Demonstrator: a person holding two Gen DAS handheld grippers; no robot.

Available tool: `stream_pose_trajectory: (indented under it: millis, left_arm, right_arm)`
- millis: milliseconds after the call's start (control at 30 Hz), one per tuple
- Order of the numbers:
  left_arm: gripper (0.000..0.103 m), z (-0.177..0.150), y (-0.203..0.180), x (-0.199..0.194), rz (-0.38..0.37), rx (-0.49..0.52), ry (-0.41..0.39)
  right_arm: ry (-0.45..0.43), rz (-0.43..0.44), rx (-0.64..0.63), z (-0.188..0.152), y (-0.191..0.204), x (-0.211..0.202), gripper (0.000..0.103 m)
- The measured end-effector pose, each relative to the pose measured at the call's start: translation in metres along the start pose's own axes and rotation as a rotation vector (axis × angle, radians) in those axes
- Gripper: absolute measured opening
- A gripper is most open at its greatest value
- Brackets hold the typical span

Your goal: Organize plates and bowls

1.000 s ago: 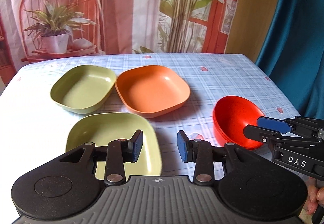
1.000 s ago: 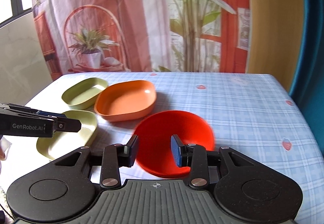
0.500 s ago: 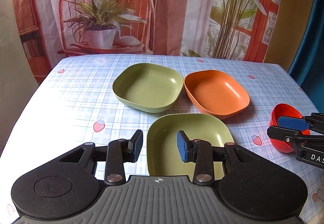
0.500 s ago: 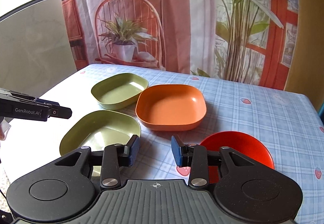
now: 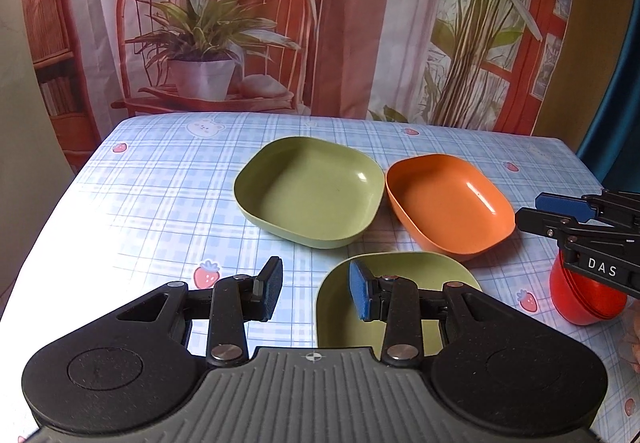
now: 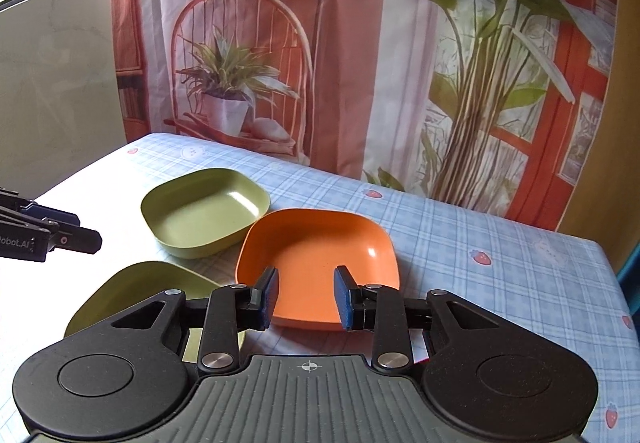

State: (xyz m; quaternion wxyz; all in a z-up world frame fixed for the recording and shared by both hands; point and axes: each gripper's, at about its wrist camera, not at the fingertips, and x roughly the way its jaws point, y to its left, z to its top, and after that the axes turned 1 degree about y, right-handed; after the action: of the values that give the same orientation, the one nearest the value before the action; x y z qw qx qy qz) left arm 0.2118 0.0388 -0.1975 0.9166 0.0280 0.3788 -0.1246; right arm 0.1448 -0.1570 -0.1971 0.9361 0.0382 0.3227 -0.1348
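Two green square plates and an orange one lie on the checked tablecloth. The far green plate [image 5: 308,189] [image 6: 204,213] sits beside the orange plate [image 5: 448,203] [image 6: 320,263]. The near green plate [image 5: 400,283] [image 6: 140,291] lies just under my left gripper's right finger. Red bowls [image 5: 584,303] stand stacked at the right, under my right gripper [image 5: 552,211]. My left gripper [image 5: 316,289] [image 6: 60,231] is open and empty above the table. My right gripper [image 6: 306,297] is open and empty, just above the orange plate's near rim.
The table [image 5: 160,195] is backed by a printed curtain [image 5: 320,23]. Its left edge falls off near a pale wall [image 6: 60,83]. A blue curtain [image 5: 624,123] hangs at the right.
Both grippers have swung left. The plates have shifted right in both views and the red bowls have left the right wrist view. Nothing was grasped.
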Motion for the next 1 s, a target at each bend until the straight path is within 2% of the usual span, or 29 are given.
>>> stream_pose_trajectory:
  millis: [300,467,567,633,1000]
  left_arm:
    - [0.038,0.011,-0.011,0.025,-0.025,-0.012,0.046]
    - [0.038,0.031,-0.025,0.044,-0.067,-0.035,0.046]
    - [0.037,0.039,-0.033,0.062,-0.114,-0.052,0.070]
    - [0.037,0.043,-0.037,0.073,-0.130,-0.057,0.090]
    - [0.037,0.051,-0.043,0.111,-0.122,-0.069,0.137]
  right_arm:
    - [0.001,-0.026,0.051,0.019,-0.031,0.026,0.026]
    - [0.064,-0.012,0.091,0.029,-0.054,0.045,0.025]
    - [0.108,-0.007,0.083,0.032,-0.064,0.060,0.019]
    - [0.147,0.001,0.071,0.032,-0.068,0.070,0.018]
    - [0.265,0.021,0.090,0.024,-0.082,0.104,0.018]
